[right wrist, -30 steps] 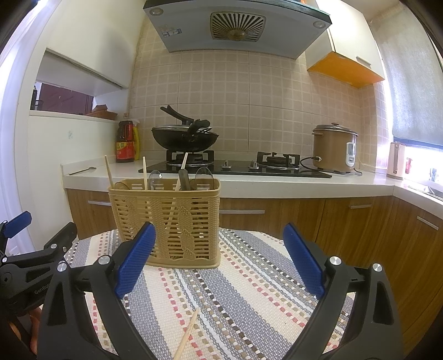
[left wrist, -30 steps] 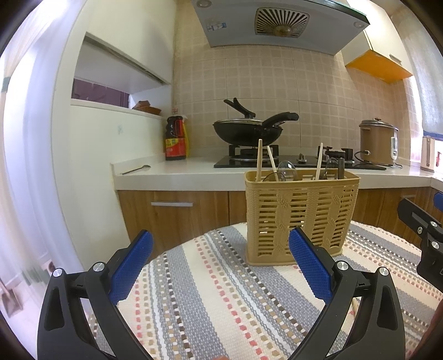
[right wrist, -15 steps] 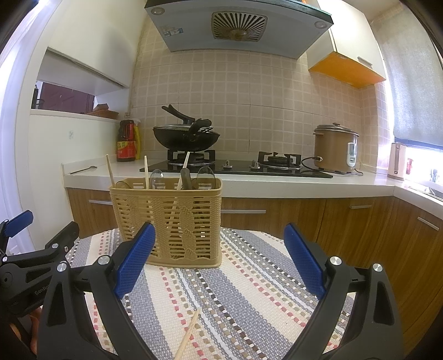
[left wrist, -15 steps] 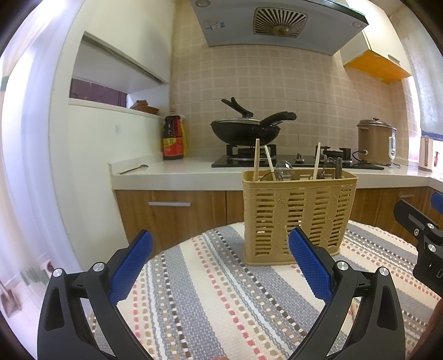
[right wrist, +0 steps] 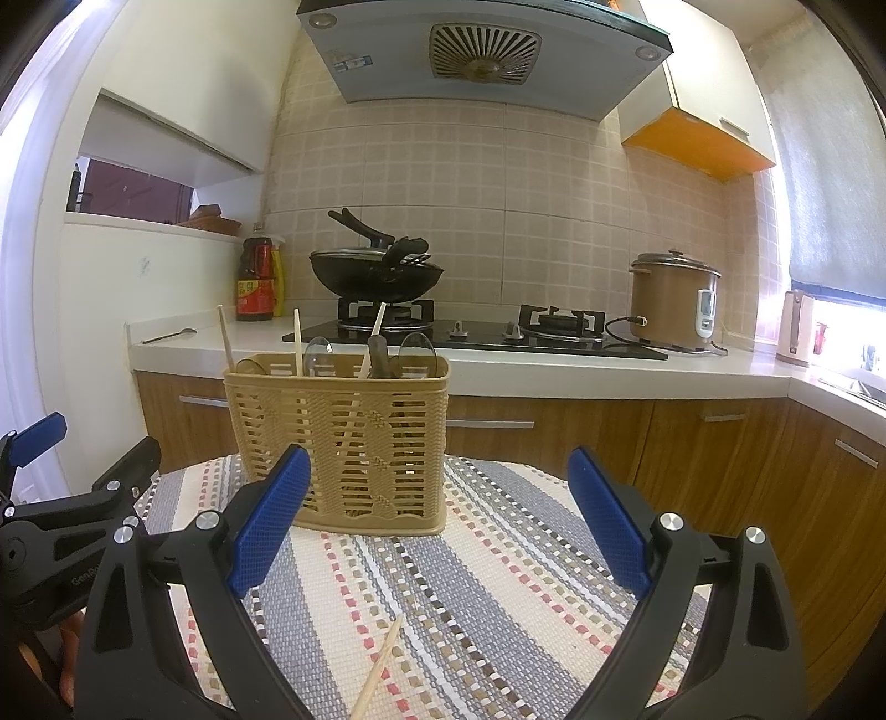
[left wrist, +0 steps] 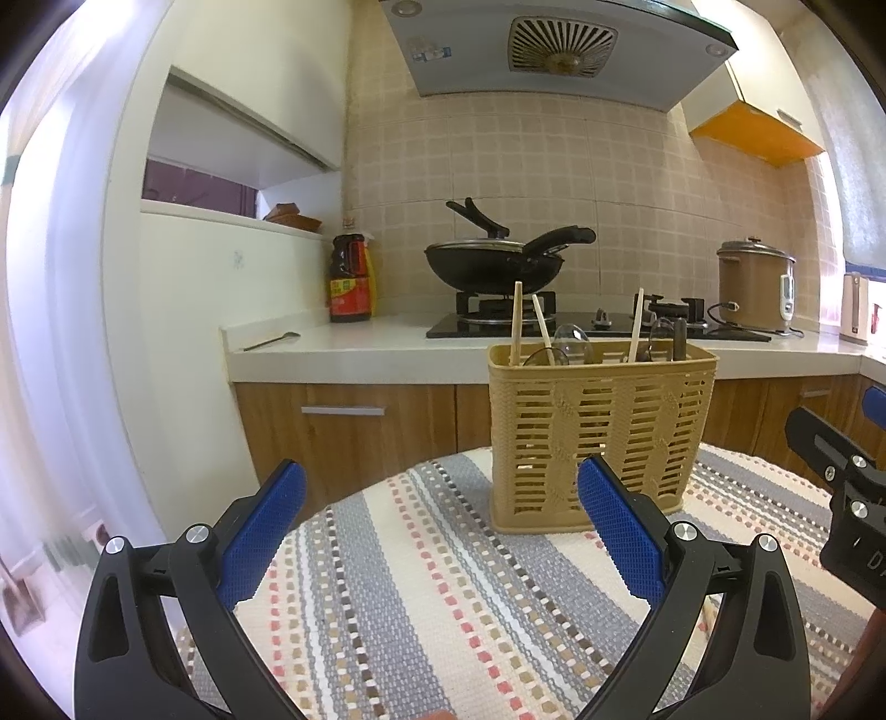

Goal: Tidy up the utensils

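Left gripper: jaws spread wide, nothing between the blue pads; hovers over the striped cloth. Its black frame also shows at the left edge of the right wrist view.

Right gripper: jaws likewise spread wide, holding nothing; hovers over the same cloth, beside the left gripper.

Chopstick: one, wooden, lying loose on the cloth below and between the right gripper's fingers, touching neither.

Basket: tan, slotted plastic, upright on the far part of the cloth, ahead of both grippers and apart from them. Contents standing in it: three chopsticks, clear spoons, one dark handle. Which compartment each sits in cannot be told.

Counter: white, behind the table. On it: a spoon near the left end, sauce bottle, black hob carrying a wok, rice cooker to the right.

Hood: above the hob.
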Motion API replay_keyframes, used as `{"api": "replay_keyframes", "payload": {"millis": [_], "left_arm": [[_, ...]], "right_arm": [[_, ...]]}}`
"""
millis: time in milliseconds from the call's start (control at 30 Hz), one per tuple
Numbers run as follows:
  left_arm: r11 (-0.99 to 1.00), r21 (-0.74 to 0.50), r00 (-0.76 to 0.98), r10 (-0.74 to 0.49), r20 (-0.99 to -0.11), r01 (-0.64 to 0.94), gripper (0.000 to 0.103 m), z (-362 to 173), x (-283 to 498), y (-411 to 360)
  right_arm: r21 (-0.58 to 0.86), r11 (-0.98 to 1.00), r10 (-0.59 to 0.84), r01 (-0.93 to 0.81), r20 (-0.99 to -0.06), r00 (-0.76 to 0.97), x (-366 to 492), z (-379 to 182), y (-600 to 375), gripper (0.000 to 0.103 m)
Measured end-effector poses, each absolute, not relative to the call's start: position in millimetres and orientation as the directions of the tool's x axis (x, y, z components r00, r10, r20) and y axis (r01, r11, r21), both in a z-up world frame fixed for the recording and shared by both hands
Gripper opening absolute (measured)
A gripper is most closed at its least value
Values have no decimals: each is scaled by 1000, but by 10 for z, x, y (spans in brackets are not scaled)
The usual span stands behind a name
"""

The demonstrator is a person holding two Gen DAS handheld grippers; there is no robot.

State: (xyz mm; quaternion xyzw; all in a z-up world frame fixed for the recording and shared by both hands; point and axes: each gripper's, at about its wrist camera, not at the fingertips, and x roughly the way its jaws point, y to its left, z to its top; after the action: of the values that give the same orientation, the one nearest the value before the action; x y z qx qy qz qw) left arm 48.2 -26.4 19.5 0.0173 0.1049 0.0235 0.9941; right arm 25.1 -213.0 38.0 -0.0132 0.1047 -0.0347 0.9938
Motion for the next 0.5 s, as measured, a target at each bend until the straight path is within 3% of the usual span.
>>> {"api": "replay_keyframes", "payload": {"millis": [500], "left_arm": [[995,0,979,95,-178,-96,96,226,439,-140]], "right_arm": [[-40,997,-72,65,-205,976,244,374,-2114,90]]}}
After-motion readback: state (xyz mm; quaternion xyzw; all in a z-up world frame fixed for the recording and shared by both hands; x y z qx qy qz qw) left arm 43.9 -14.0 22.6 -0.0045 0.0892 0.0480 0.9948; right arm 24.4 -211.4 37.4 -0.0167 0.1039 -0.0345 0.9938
